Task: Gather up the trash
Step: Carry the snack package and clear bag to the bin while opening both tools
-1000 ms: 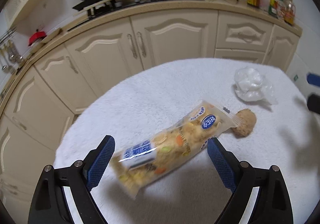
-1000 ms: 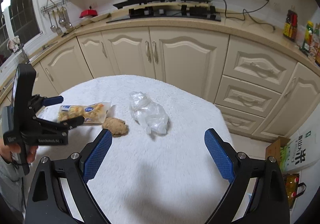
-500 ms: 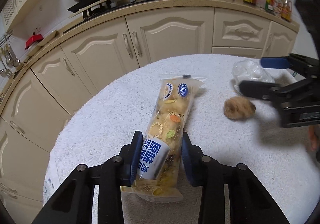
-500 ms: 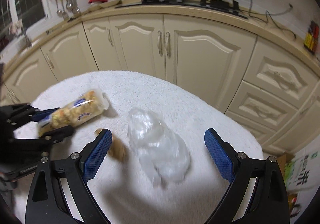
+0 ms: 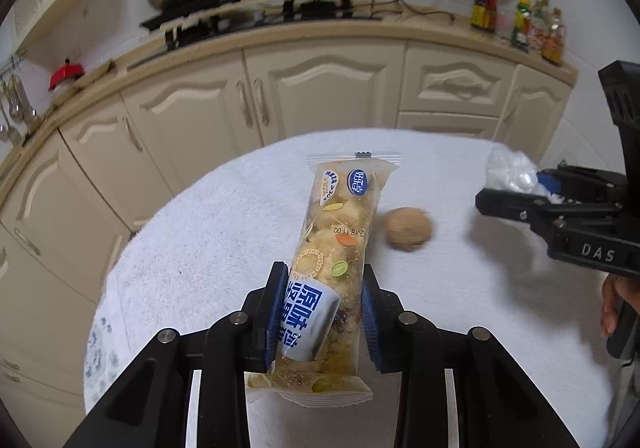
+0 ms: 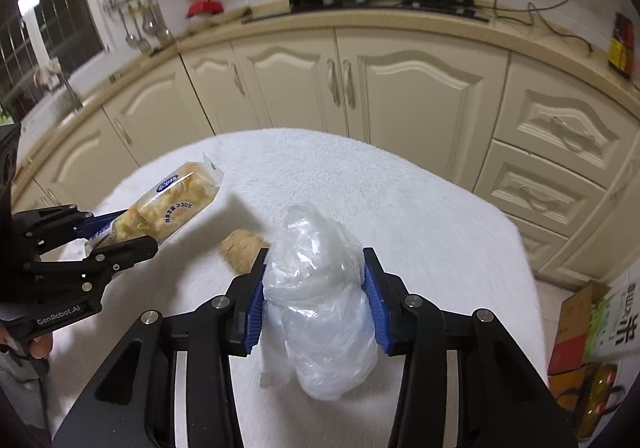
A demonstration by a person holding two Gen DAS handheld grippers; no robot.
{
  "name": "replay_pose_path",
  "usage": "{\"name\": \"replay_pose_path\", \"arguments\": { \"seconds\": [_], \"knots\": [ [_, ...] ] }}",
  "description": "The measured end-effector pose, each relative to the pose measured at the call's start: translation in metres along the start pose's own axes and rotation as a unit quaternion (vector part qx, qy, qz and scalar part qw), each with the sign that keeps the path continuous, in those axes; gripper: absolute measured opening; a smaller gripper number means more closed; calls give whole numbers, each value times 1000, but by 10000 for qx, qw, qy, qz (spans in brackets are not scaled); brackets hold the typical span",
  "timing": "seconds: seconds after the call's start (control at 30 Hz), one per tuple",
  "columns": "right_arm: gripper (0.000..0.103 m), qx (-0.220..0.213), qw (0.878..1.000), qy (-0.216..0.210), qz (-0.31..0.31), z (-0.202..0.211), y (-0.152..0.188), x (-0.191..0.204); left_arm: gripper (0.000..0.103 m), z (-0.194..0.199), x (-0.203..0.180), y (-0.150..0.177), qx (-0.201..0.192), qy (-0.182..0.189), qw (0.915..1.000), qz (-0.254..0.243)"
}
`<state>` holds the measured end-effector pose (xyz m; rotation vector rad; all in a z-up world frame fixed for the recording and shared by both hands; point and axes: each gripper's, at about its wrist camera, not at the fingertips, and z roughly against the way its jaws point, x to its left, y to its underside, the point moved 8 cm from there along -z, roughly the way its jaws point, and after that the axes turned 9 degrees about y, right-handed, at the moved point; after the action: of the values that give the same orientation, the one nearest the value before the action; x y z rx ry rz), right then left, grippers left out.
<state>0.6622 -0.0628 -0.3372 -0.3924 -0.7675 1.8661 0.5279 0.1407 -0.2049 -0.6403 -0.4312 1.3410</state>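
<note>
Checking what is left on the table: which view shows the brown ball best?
The left wrist view: the brown ball lies whole and unobstructed on the white table. In the right wrist view it is blurred and half hidden behind the plastic bag.

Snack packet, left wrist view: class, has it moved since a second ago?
Yes. The snack packet swung from lying slantwise on the table to pointing toward the cabinets, gripped in the left tool.

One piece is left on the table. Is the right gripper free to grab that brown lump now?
Probably not: the right gripper is shut on the plastic bag, though the brown lump lies uncovered just beside it.
</note>
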Motion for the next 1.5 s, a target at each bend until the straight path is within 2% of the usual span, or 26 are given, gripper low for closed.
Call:
{"name": "replay_pose_path", "arguments": {
  "seconds": [0.13,0.3,0.5,0.67,0.87,1.07,1.2,1.5],
  "knots": [
    [43,-144,9998,51,-143,39,16,-8,30,28,-40,-1,-214,144,9995,-163],
    [43,-354,9988,131,-312,89,44,-29,30,51,-113,7,-349,434,9972,-502],
    [43,-626,9939,342,-845,153,90,-86,30,51,-210,13,-222,967,9907,-932],
    [43,-739,9857,639,-1371,195,138,-150,30,37,-298,7,-79,1320,9823,-1330],
    [43,-648,9698,1059,-2098,216,204,-234,30,-16,-405,1,328,1729,9687,-1749],
    [43,-354,9486,1344,-2844,210,278,-314,30,-96,-479,11,943,1891,9559,-2037],
    [43,-117,9356,1410,-3235,194,321,-352,30,-146,-509,22,1317,1885,9499,-2116],
    [43,314,9192,1285,-3708,144,377,-389,33,-254,-557,-4,1713,1891,9441,-2088]
  ]
}}
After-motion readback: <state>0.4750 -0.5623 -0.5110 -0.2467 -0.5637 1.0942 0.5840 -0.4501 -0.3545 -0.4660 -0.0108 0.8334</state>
